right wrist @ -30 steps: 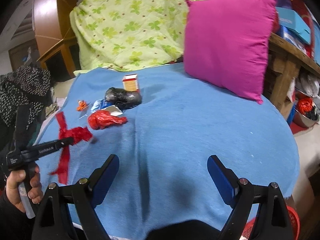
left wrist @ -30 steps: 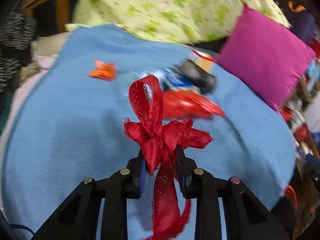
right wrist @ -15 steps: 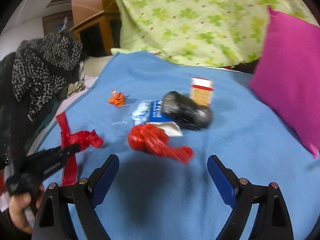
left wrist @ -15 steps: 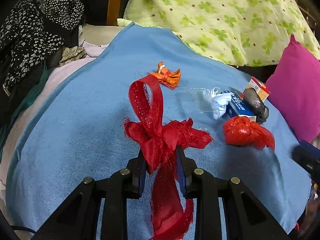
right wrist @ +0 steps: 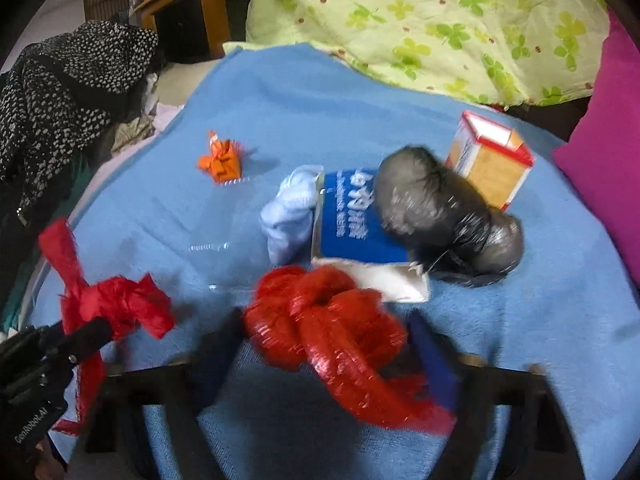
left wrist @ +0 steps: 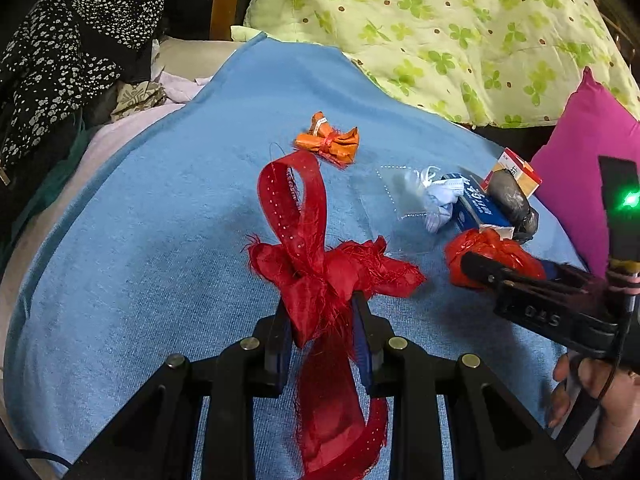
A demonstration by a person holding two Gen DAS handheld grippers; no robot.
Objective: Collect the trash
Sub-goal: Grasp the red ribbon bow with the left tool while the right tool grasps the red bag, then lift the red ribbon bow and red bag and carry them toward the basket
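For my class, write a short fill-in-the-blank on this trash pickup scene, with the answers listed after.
1. The left gripper is shut on a red ____.
2. The right gripper has been closing around a crumpled ____ plastic bag.
3. The trash lies on a ____ blanket.
4. The black bag leans against a small ____ with a red rim.

Answers: ribbon; red; blue; box

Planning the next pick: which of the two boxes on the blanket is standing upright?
The orange-and-white carton with the red rim, at the far end beside the black bag. The blue box lies flat, with the bag resting partly on it.
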